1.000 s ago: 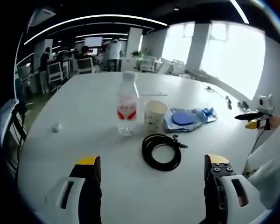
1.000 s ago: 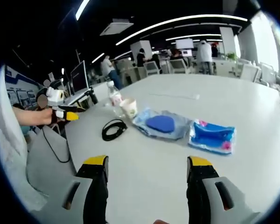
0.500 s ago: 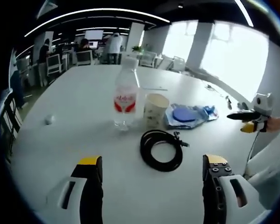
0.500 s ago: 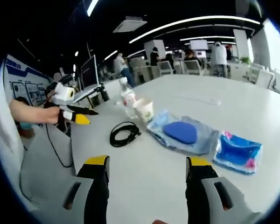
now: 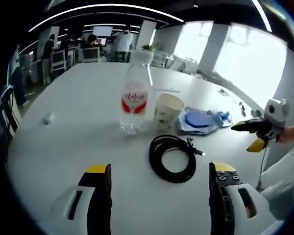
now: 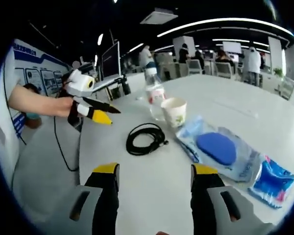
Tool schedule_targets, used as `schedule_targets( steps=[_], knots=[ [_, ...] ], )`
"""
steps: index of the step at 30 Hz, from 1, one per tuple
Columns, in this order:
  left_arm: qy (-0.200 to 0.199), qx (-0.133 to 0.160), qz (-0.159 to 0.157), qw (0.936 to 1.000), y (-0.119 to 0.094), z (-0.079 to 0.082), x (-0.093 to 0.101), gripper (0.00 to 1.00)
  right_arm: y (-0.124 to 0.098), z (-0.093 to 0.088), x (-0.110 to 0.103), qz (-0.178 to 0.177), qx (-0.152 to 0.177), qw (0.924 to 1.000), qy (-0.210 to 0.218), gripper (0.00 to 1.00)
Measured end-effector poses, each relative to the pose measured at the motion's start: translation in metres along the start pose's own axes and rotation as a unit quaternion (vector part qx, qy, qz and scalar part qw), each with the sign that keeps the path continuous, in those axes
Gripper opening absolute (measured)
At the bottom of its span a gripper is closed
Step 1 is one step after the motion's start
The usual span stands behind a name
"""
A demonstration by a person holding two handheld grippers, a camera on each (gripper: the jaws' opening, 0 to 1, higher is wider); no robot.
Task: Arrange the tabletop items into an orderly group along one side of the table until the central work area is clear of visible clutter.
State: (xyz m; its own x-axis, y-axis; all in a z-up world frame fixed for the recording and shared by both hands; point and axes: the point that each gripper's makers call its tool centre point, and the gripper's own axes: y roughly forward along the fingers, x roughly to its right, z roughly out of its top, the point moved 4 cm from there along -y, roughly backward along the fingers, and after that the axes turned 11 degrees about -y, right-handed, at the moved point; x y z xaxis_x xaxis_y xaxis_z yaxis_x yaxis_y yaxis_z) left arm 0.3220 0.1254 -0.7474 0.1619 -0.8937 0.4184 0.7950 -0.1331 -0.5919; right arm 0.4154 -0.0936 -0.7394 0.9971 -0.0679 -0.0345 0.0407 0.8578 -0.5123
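My left hand-held gripper (image 5: 159, 196) has two black jaws, each capped with a yellow tip, set on pale grey bodies with dark slots; the right-side jaw carries a row of small screws along its inner face. My right hand-held gripper (image 6: 154, 193) is built alike: black jaws, yellow tips, grey slotted housings. Seen from across, each unit has a white top part above slim black jaws with a yellow tip, and a thin black cable (image 6: 59, 147) hangs down from the left one. My forearm there is bare.
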Motion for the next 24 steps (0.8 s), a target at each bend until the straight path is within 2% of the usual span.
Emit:
schedule_targets(
  steps=[6, 8, 12, 20, 24],
  knots=[
    [-0.011, -0.009, 0.005, 0.9999, 0.011, -0.003, -0.004, 0.73, 0.027, 0.003, 0.0, 0.009, -0.011, 0.9995, 0.028, 0.53],
    [-0.013, -0.011, 0.019, 0.9997, 0.014, -0.004, -0.007, 0.73, 0.033, 0.002, 0.001, 0.005, -0.013, 0.9992, 0.038, 0.53],
    [-0.021, -0.015, 0.013, 0.9996, 0.02, -0.003, -0.007, 0.68, 0.044, 0.005, 0.003, -0.006, -0.011, 0.9965, 0.082, 0.52],
    [-0.021, -0.03, 0.017, 0.9992, 0.036, -0.008, -0.003, 0.6, 0.07, 0.004, 0.009, -0.021, -0.031, 0.9922, 0.119, 0.48],
    [-0.027, -0.036, 0.024, 0.9987, 0.041, -0.013, -0.005, 0.57, 0.083, 0.006, 0.007, -0.013, -0.037, 0.9904, 0.132, 0.44]
  ],
)
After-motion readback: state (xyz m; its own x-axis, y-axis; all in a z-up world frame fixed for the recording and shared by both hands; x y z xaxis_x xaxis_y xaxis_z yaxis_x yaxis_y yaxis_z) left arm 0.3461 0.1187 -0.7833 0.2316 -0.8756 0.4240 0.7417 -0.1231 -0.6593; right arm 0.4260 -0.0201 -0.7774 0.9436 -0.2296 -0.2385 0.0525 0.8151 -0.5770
